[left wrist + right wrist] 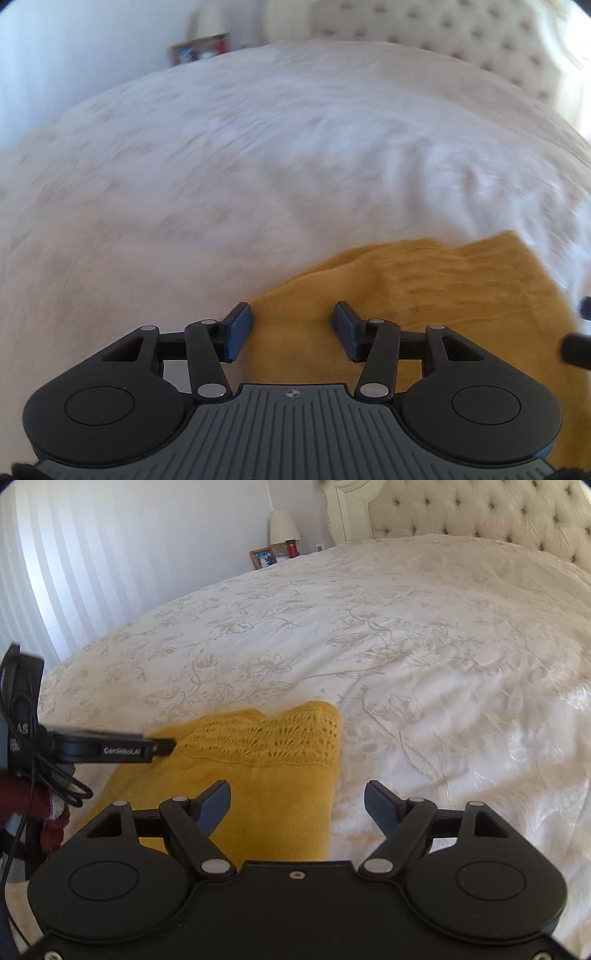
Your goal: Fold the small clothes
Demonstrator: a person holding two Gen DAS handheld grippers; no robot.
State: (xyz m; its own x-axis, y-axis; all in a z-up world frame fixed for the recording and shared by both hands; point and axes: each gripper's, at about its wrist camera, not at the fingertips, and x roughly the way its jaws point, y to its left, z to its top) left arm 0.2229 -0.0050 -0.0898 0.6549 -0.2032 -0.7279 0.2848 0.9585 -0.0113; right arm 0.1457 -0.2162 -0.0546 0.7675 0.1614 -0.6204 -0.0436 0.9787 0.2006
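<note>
A mustard-yellow knit garment [258,775] with a lacy open-work band lies flat on the white floral bedspread [369,627]. My right gripper [297,794] hovers over its right edge, jaws wide open, nothing between them. The left gripper [162,747] reaches in from the left over the garment's far left corner. In the blurred left wrist view the same garment [424,295] fills the lower right, and my left gripper [293,315] is open above its left part with only cloth showing below the gap; whether the pads touch it I cannot tell.
A tufted cream headboard [480,509] stands at the far right. A bedside table at the back holds a lamp [282,526], a framed photo [263,557] and a red jar [291,547]. A red sleeve [22,805] and black cables show at the left edge.
</note>
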